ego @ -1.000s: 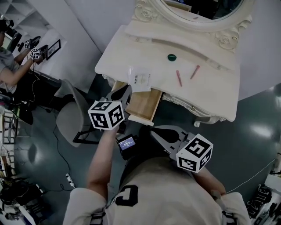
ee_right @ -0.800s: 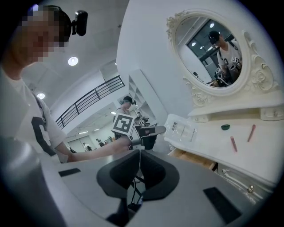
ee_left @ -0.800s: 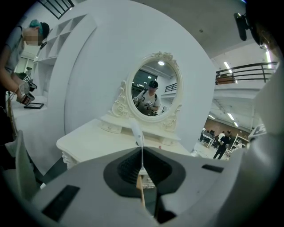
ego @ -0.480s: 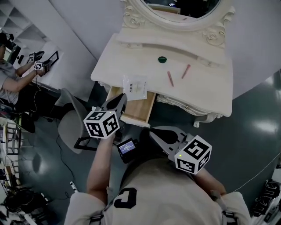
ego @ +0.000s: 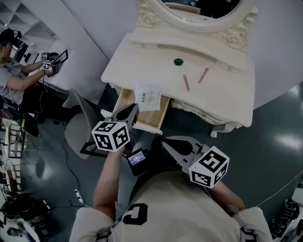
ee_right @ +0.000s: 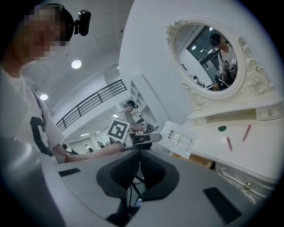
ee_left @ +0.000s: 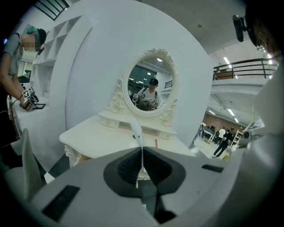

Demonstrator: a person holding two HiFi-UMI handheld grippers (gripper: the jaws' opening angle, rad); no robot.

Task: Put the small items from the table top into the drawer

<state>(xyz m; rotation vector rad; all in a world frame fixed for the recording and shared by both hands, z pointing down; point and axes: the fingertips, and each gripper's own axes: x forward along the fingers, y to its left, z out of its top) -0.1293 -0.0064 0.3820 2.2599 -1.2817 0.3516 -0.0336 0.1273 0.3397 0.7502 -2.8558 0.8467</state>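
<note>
Left gripper (ego: 133,109): jaws clenched on the clear packet (ego: 148,97). In the left gripper view the packet shows edge-on, as a thin white strip pinched between the pads. From the head view the packet overlaps the near edge of the tabletop (ego: 222,94) and the far end of the open drawer (ego: 147,119). I can't tell whether it touches either one. Printed side faces up.

Right gripper (ego: 167,142): jaws closed together, nothing between them. It is held near my body, well apart from the tabletop, to the right of the left gripper.

The wooden inside of the drawer is visible, and no items show in the part I can see.

On the tabletop:
- The green cap (ego: 178,61) sits far back, near the base of the mirror (ego: 156,12).
- Two pink sticks lie to the right of the packet. One (ego: 186,82) is nearer and one (ego: 203,75) is further right, apart from each other and not touching the cap.

A grey chair (ego: 75,127) stands left of the drawer. A person (ego: 14,80) sits at the far left with their own grippers.
</note>
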